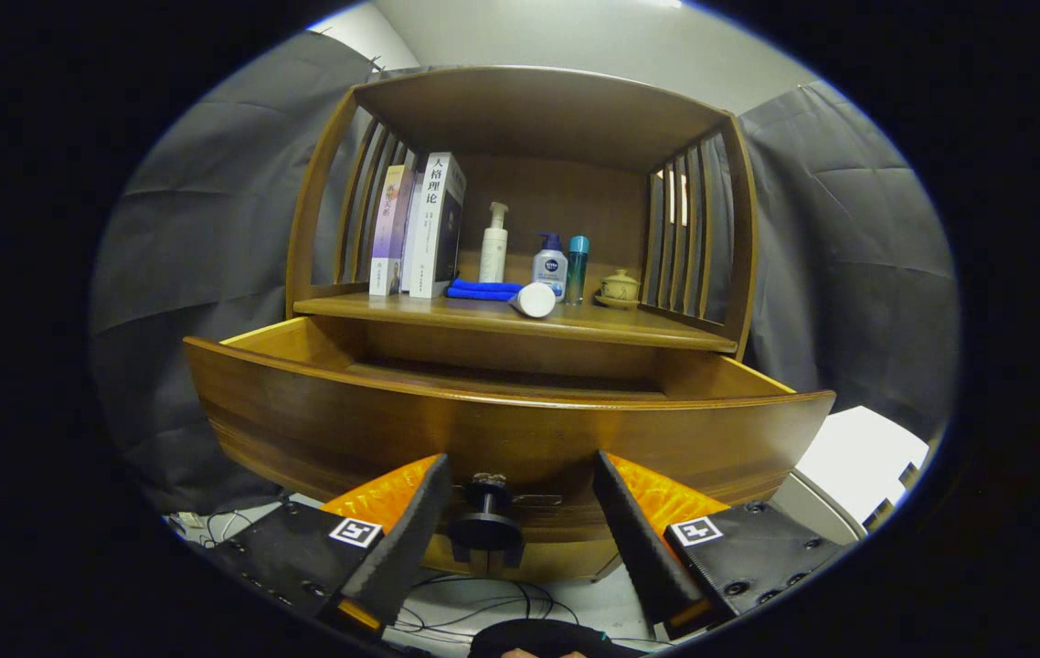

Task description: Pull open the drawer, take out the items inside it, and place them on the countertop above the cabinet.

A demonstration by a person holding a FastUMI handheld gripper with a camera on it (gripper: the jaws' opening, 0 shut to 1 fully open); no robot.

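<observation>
Drawer (502,429) pulled out, tongs (520,535) spread at its knob (486,525).
Knob between both fingers (406,539), untouched. Beyond fingers: countertop (630,327) carrying books (419,224), bottles (493,242), blue cloth (482,290), white tube (534,299). Drawer contents hidden behind front panel.

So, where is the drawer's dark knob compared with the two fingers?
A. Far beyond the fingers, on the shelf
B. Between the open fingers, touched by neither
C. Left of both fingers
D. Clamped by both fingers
B: the knob on the drawer front sits in the gap of the gripper, with clear space to each finger.
</observation>
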